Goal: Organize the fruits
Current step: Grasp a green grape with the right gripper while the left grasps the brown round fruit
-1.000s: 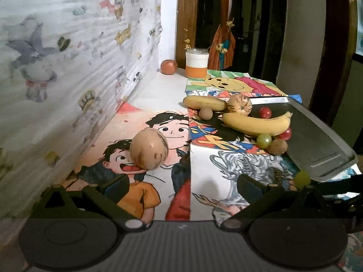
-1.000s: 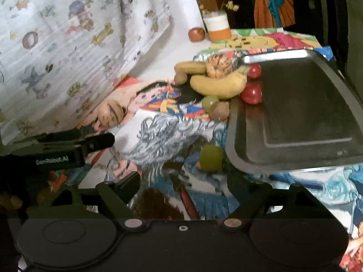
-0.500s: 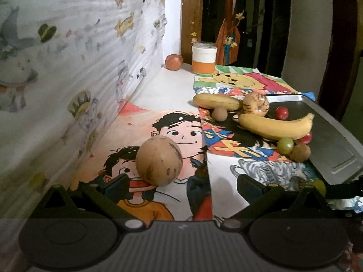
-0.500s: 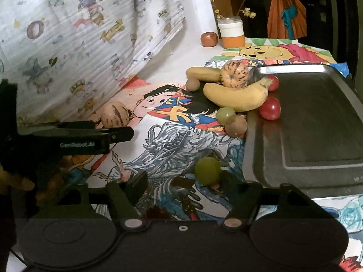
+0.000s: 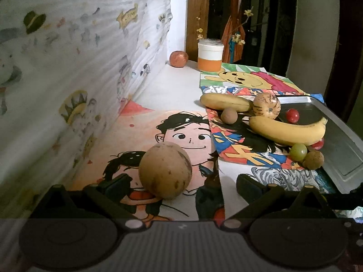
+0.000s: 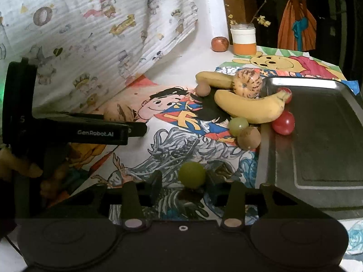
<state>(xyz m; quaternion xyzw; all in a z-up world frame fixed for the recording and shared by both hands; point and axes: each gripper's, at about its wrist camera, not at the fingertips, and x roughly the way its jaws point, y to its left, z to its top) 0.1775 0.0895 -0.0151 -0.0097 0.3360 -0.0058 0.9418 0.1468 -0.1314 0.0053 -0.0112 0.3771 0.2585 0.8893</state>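
While the right gripper (image 6: 182, 182) is closing, a green grape (image 6: 192, 174) sits between its fingers at lower centre of the right wrist view — the right-hand pad looks just at the grape, the left-hand finger (image 6: 156, 182) is still apart from it, so not clamped. The left gripper (image 5: 181, 182) stands wide and released in the left wrist view, with a round tan fruit (image 5: 165, 169) resting on the cartoon mat (image 5: 181, 122) between its fingers, closer to the left-hand finger; I can't tell whether it touches that pad. In the right wrist view the left gripper's black body marked GenRobot.AI crosses the left of the frame, the tan fruit just behind its tip. Remaining fruit clusters right of centre in both views: a large banana (image 6: 249, 107) lying over the edge of the metal tray (image 6: 317, 158), a second banana (image 6: 214, 79) behind it, a striped round fruit (image 6: 247, 82) between them, a small brown fruit (image 6: 202, 89) left of the pile, another green grape (image 6: 237, 125) and a brown fruit (image 6: 249, 138) touching each other just off the tray's left edge. Two red cherry tomatoes (image 6: 283, 122) are on the tray by the banana's tip — the rest of the tray is bare. Upper centre: an orange-and-white jar (image 6: 244, 38) with a red fruit (image 6: 219, 43) beside it, well apart from the pile.
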